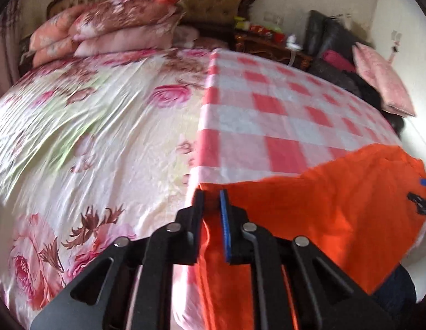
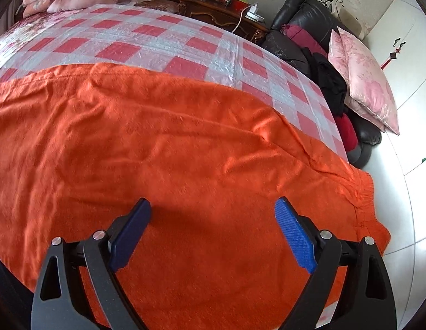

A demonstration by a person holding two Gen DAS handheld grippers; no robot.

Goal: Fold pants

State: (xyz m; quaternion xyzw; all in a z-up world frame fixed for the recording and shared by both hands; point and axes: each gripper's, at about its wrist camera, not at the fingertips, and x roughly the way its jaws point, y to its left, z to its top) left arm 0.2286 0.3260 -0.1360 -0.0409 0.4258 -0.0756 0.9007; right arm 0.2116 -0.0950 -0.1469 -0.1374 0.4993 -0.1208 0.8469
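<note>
The orange pants lie spread across the red-and-white checked cloth on the bed; their elastic waistband is at the right, near the bed's edge. My left gripper is shut on the pants' left end, pinching the orange fabric at the corner of the checked cloth. My right gripper is open and empty, hovering just above the middle of the pants. Its tip also shows at the far right of the left wrist view.
A floral sheet covers the bed's left part, with stacked pillows by the headboard. A wooden nightstand, a black leather sofa with clothes and pink cushions stand to the right. White floor tiles lie beyond the bed edge.
</note>
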